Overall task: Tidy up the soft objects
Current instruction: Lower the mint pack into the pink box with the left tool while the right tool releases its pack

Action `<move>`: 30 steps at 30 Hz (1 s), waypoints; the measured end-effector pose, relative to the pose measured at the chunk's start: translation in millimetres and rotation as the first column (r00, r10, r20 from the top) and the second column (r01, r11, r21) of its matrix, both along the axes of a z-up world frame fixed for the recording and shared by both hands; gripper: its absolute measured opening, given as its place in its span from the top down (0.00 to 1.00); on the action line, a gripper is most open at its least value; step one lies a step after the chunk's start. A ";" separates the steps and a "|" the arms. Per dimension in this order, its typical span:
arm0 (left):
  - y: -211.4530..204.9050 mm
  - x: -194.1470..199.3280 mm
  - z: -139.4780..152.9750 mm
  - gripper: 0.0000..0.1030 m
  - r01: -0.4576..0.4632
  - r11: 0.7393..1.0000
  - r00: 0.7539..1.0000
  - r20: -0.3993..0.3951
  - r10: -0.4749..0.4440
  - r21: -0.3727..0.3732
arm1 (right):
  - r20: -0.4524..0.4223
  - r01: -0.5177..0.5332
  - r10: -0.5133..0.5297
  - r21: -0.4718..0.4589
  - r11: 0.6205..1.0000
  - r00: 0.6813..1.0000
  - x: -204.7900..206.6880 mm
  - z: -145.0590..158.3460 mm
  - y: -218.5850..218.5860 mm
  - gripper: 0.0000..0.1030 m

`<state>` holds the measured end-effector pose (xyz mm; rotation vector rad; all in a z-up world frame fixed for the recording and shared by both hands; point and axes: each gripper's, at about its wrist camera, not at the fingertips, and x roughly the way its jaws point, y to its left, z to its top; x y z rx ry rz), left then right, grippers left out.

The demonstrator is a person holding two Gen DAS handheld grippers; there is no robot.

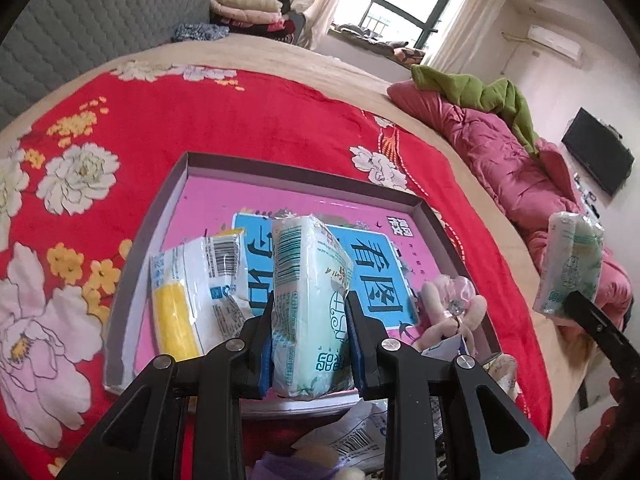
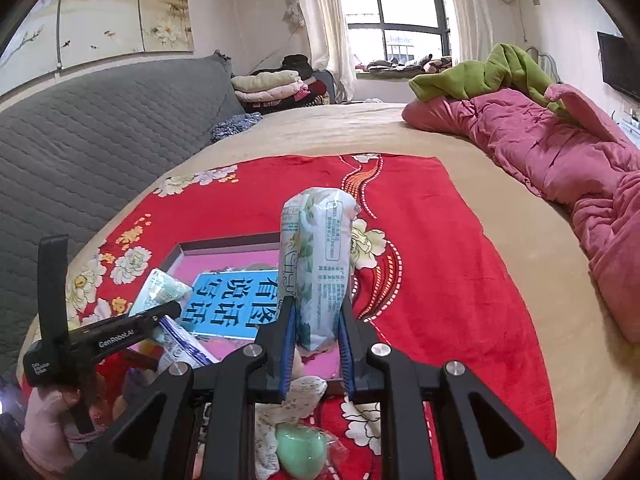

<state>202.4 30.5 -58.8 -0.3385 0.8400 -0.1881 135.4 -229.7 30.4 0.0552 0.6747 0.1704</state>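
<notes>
My left gripper (image 1: pixel 311 300) is shut on a pale green tissue pack (image 1: pixel 308 264), which it holds upright over the near part of a shallow box (image 1: pixel 304 178) with a pink floor. A white and yellow tissue pack (image 1: pixel 192 292) lies in the box at the left. A pink plush toy (image 1: pixel 448 312) lies at its right corner. My right gripper (image 2: pixel 318 308) is shut on a second green-printed tissue pack (image 2: pixel 318 256), held upright near the box's (image 2: pixel 224 246) right edge. The left gripper (image 2: pixel 120 332) with its pack (image 2: pixel 160 292) shows at the left of the right wrist view.
The box sits on a red flowered blanket (image 2: pixel 440 280) spread over a bed. A green egg-shaped item in a wrapper (image 2: pixel 300 450) and a flowered pouch (image 2: pixel 292 400) lie in front of the box. A pink quilt (image 2: pixel 560 160) and a green blanket (image 2: pixel 480 72) are heaped at the right, a grey headboard (image 2: pixel 100 128) at the left.
</notes>
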 end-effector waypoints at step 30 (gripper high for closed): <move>-13.8 3.8 -15.5 0.71 0.044 0.996 0.997 -0.067 -0.039 0.071 | -0.102 0.048 -0.054 -0.059 0.997 0.993 25.0 -34.1 -12.5 0.81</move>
